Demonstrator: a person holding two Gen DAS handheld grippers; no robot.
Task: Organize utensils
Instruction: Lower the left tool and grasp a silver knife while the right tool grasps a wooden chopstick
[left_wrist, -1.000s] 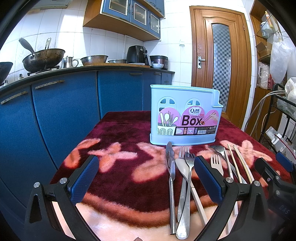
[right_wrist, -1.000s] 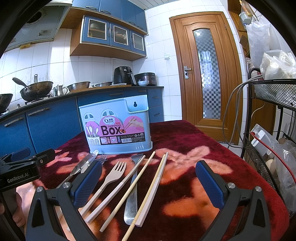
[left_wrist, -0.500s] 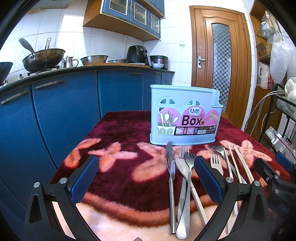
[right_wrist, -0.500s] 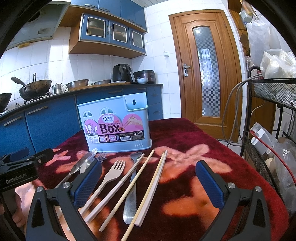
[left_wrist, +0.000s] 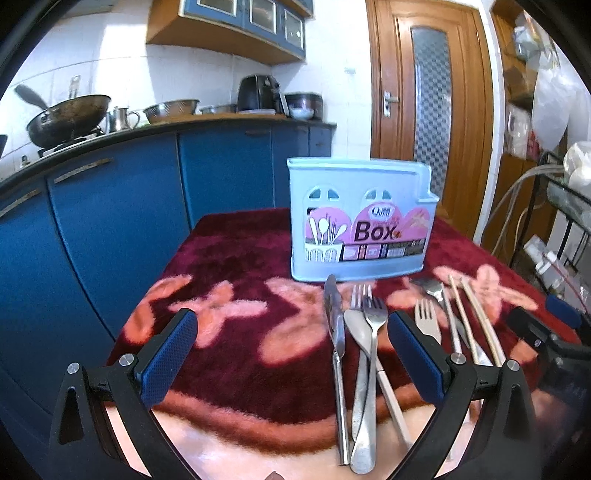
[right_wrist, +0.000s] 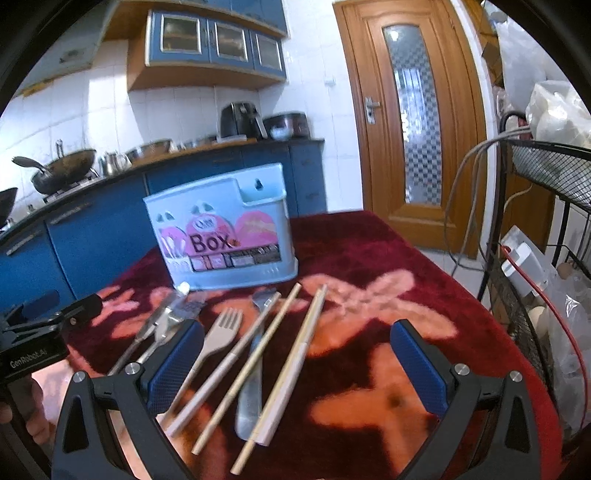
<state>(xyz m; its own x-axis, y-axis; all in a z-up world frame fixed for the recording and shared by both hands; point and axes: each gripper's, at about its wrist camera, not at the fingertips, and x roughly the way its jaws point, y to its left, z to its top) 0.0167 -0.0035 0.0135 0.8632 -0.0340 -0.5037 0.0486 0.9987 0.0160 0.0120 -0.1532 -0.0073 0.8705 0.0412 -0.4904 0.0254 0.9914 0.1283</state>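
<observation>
A light blue utensil box (left_wrist: 360, 218) (right_wrist: 225, 229) stands upright on the red floral table cover (left_wrist: 229, 266). In front of it lie a metal knife (left_wrist: 337, 347), a metal spoon and fork (left_wrist: 365, 350), a beige fork (right_wrist: 218, 339), a metal spoon (right_wrist: 255, 373) and beige chopsticks (right_wrist: 295, 354). My left gripper (left_wrist: 291, 332) is open and holds nothing, low over the cover and left of the knife. My right gripper (right_wrist: 295, 339) is open above the chopsticks, with nothing between its fingers.
Blue kitchen cabinets (left_wrist: 110, 240) run close along the table's left side. A black wire rack (right_wrist: 546, 177) with bags and cables stands just off the right edge. A wooden door (right_wrist: 413, 129) is behind. A hand (right_wrist: 33, 406) holds the left gripper's handle.
The right gripper has tilted and come nearer over the chopsticks and forks. The left gripper has barely shifted. Both stay open, and no utensil has moved.
</observation>
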